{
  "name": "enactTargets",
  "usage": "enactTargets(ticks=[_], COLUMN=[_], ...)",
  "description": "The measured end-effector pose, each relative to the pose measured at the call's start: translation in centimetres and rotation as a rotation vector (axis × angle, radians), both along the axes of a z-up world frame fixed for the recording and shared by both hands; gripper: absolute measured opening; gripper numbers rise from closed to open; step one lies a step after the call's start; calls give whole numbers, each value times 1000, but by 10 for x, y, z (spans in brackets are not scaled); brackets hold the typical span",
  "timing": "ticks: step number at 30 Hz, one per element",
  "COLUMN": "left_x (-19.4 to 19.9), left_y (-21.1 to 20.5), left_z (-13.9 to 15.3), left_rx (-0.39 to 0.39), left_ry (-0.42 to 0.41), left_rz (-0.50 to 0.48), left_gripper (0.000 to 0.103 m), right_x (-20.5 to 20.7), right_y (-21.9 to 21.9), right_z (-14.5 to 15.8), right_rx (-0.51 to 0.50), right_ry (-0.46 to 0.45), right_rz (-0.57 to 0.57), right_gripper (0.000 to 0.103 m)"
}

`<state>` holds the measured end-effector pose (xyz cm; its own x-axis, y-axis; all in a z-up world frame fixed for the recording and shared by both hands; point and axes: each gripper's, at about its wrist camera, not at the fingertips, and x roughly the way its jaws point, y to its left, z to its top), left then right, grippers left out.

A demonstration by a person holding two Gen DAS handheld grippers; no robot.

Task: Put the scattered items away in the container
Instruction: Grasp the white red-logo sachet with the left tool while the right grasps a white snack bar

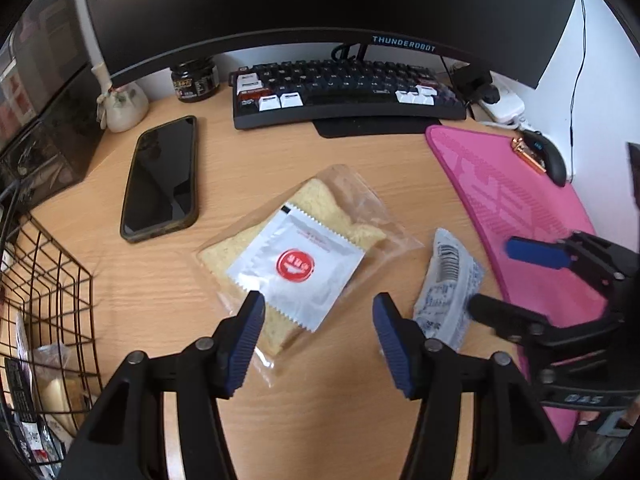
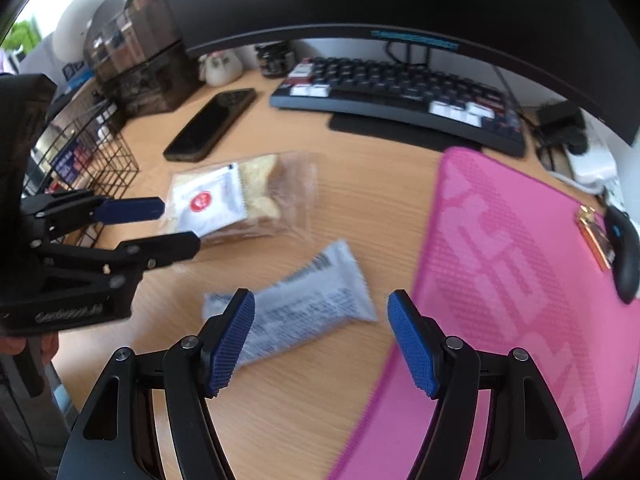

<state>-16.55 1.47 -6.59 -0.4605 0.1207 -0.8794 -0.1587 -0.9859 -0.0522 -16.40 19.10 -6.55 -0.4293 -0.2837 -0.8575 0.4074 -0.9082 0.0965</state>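
- Left wrist view: the left tongs (image 1: 318,320) stand apart with nothing between them, poised over the near edge of the bread packet (image 1: 308,256).
- That bread packet, a clear bag with a slice of bread and a white sachet bearing a red round mark, lies flat on the tabletop (image 1: 260,156) at the middle of this view.
- A small grey-white snack packet (image 1: 448,288) lies at about 4 o'clock from the bread, just beside the pink mat (image 1: 520,208), whose edge it nears without clearly touching.
- The right tongs (image 1: 496,280) come in from 3 o'clock, their fingers apart, one finger's tip at the snack packet's side; contact cannot be told.
- A black wire basket (image 1: 52,280), the container, sits at 9 o'clock, already holding some packets.
- A dark phone (image 1: 162,180) lies at 10 o'clock from the bread; a keyboard (image 1: 344,88) sits at 12 o'clock under a monitor (image 1: 320,0).
- Right wrist view, blurred: the right tongs (image 2: 320,336) are apart over the snack packet (image 2: 304,304), which lies between the fingers' line and beyond it.
- The left tongs (image 2: 176,224) show at 9 o'clock, apart, by the bread packet (image 2: 240,196).
- A black mouse (image 2: 624,256) rests on the mat at 3 o'clock.
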Motion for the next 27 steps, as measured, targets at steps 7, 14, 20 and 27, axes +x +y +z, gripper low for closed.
enactTargets(ticks=[7,14,20,27], left_x=[-3,9,16,19], left_y=[22,36,40,-9], left_z=[-12,-17,-19,11], left_rx=[-66,-66,-3,-16], left_ry=[-3,-33,-84,1], left_rz=[-45,-83,-127,-6], left_gripper=[62,62,62,62], right_x=[6,3,1,19], right_y=[21,11,19,-3], right_z=[-21,-29,-19,-4], right_rx=[125,77,26,-22], right_ry=[-1,-3,2,1], right_rz=[-69,-38,-63,-4], right_gripper=[70,70,70,70])
